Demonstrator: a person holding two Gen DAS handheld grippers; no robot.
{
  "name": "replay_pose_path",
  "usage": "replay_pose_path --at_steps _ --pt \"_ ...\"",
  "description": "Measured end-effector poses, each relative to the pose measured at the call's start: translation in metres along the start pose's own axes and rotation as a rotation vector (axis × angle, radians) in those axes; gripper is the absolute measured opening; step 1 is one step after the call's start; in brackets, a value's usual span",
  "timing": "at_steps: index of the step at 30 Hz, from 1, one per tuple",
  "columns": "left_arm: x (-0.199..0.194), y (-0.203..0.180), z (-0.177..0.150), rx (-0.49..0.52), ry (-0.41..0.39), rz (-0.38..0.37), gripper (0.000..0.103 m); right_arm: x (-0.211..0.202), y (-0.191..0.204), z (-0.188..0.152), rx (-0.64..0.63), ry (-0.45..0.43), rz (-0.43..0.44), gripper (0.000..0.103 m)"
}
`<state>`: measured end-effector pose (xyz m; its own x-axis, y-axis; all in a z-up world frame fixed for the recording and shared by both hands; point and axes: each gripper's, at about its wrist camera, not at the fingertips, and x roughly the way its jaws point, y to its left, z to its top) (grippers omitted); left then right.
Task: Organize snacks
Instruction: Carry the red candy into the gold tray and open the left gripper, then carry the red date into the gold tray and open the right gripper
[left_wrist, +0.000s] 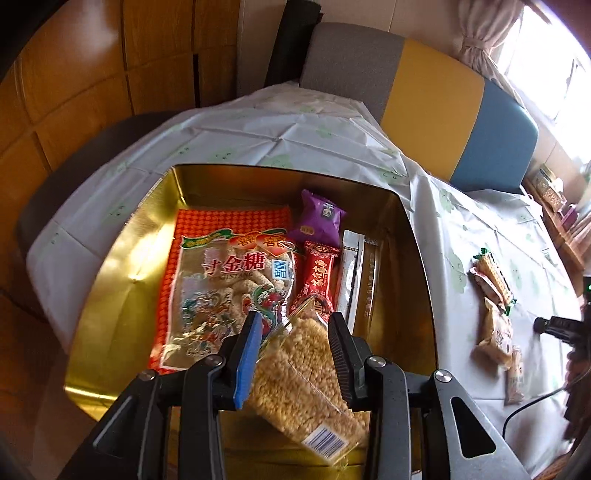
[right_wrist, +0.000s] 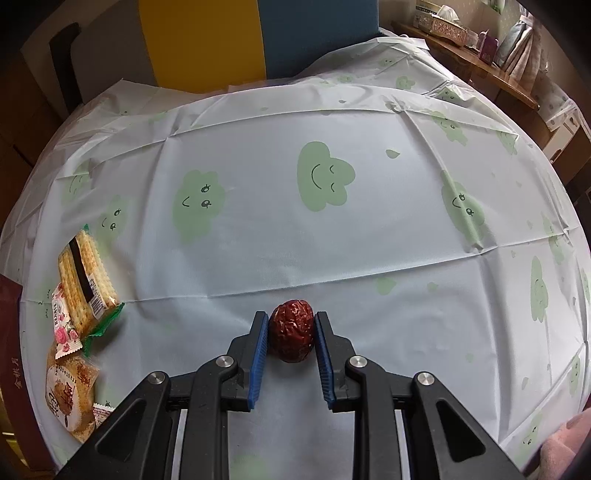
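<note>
The gold tin (left_wrist: 122, 295) on the bench (left_wrist: 443, 221) already holds four snacks: from the left a big red candy bag (left_wrist: 207, 280), a purple packet (left_wrist: 320, 221) above a red bar (left_wrist: 317, 277), and a white sachet (left_wrist: 351, 273) by the right wall. The left gripper (left_wrist: 293, 332) hangs over the tin's near side with a clear-wrapped rice cake (left_wrist: 299, 384) between its jaws. They look set apart about its width, and whether they grip it I cannot tell; I judge this piece is being laid in.

To the right, still out on the cloth, lie a cracker pack (right_wrist: 86, 277), a rose-print sweet (right_wrist: 64, 325) and a round pastry (right_wrist: 68, 398), bunched together. Further right, the right gripper (right_wrist: 291, 332) has its jaws narrow around a red date (right_wrist: 291, 330), touching both sides.

So I put the job near halfway: four in, one going in, at least four left.
</note>
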<state>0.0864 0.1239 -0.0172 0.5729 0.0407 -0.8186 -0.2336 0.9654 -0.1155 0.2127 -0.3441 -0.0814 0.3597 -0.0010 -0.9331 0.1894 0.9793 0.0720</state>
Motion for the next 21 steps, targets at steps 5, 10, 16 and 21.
replay_pose_path --at_steps 5,10,16,21 --pt "-0.007 -0.001 -0.006 0.025 -0.012 0.032 0.038 -0.012 0.0 0.0 -0.003 -0.035 -0.01 0.025" --pt "-0.01 0.002 -0.013 0.028 -0.013 0.073 0.038 -0.028 0.01 -0.001 -0.042 -0.086 -0.002 0.025" --pt "-0.015 0.007 -0.019 0.034 -0.031 0.097 0.038 -0.049 0.03 -0.006 -0.112 -0.163 0.06 0.025" --pt "-0.014 0.011 -0.022 0.027 -0.025 0.093 0.038 -0.07 0.066 -0.022 -0.232 -0.181 0.157 0.025"
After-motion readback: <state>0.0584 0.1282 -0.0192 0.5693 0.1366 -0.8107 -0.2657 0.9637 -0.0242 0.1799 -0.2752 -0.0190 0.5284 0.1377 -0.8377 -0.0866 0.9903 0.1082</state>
